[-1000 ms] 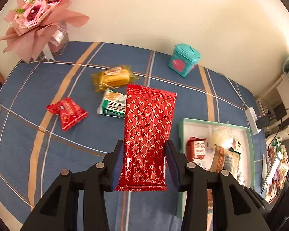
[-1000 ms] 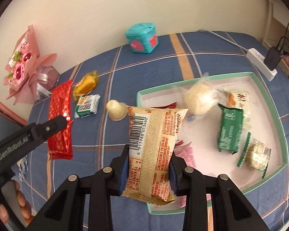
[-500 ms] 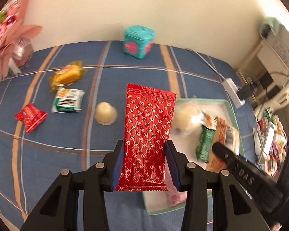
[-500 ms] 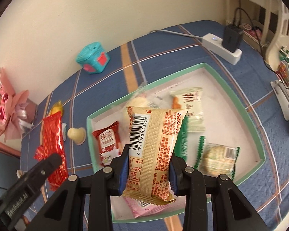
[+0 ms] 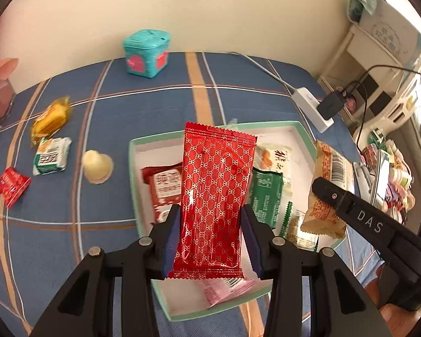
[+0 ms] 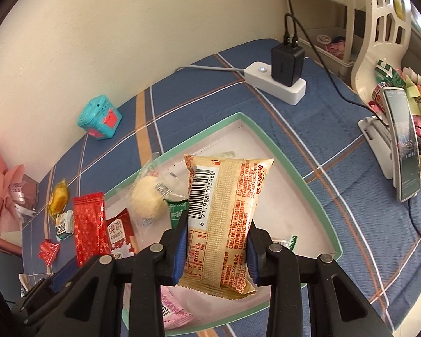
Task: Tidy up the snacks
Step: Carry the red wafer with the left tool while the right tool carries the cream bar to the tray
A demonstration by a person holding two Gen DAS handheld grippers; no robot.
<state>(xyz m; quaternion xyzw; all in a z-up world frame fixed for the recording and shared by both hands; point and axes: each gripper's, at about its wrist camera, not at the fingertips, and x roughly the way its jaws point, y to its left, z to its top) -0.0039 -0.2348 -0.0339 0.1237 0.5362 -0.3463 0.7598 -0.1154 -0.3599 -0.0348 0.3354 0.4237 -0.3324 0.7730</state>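
Carrying two packets over green-rimmed tray (image 5: 304, 136) on blue plaid bench (image 5: 160, 104). Left tongs (image 5: 210, 238) clamped on red patterned packet (image 5: 214, 196); right tongs (image 6: 216, 248) clamped on tan barcode packet (image 6: 224, 216). Risks, judged:
- both tongs close together, could collide on release
- tray crowded; dropped packet may land across green packet (image 5: 266, 196), slide over rim
- grip near lower ends; long packets could swing, slip
- loose snacks left on bench: yellow sweet (image 5: 50, 118), small red packet (image 5: 11, 185)
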